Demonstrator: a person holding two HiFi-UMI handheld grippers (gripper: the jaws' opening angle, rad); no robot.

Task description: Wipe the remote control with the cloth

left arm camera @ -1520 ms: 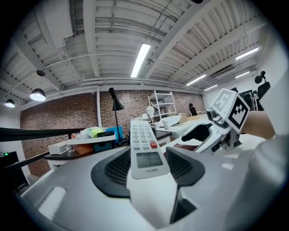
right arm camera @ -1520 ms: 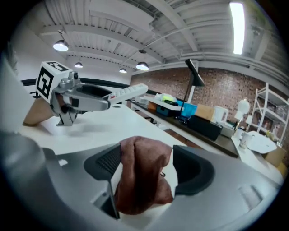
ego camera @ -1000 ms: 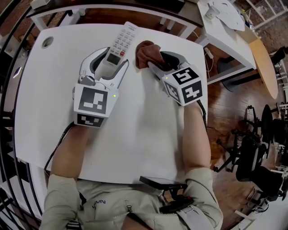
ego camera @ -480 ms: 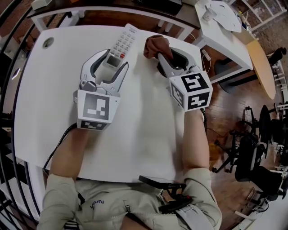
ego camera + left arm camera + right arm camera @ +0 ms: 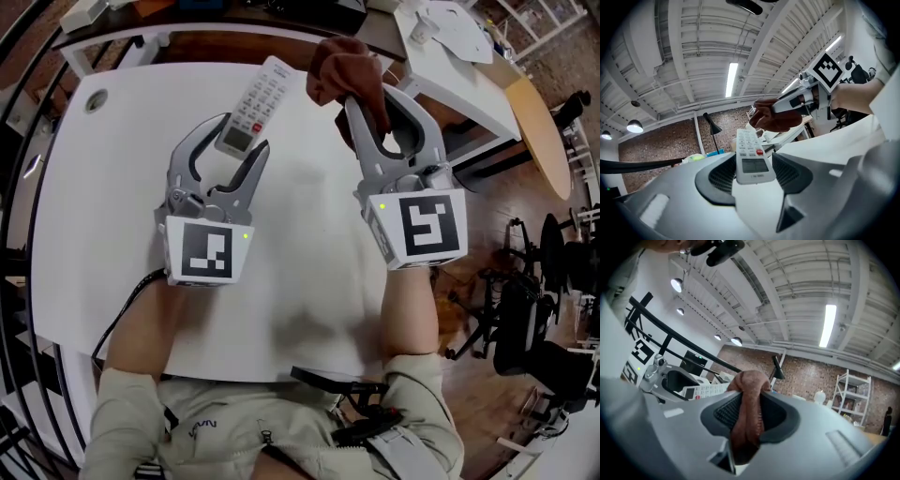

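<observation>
A white remote control [image 5: 251,105] with a small screen and a red button sticks out from my left gripper [image 5: 236,139], which is shut on its lower end and holds it above the white table [image 5: 300,281]. The left gripper view shows the remote [image 5: 751,157] pinched between the dark pads. My right gripper [image 5: 371,97] is shut on a bunched reddish-brown cloth [image 5: 343,67], raised to the right of the remote; its jaws have just been closing with the cloth between them. In the right gripper view the cloth [image 5: 747,408] hangs between the pads, with the remote [image 5: 702,391] to the left.
A round grommet hole [image 5: 94,98] is in the table's far left corner. A flat dark device [image 5: 328,380] lies at the near edge by the person's lap. Another white table [image 5: 469,56] and office chairs [image 5: 534,319] stand to the right on the wooden floor.
The right gripper has lifted the cloth off the table and risen, now level with the remote's far end. The left gripper has risen slightly with the remote.
</observation>
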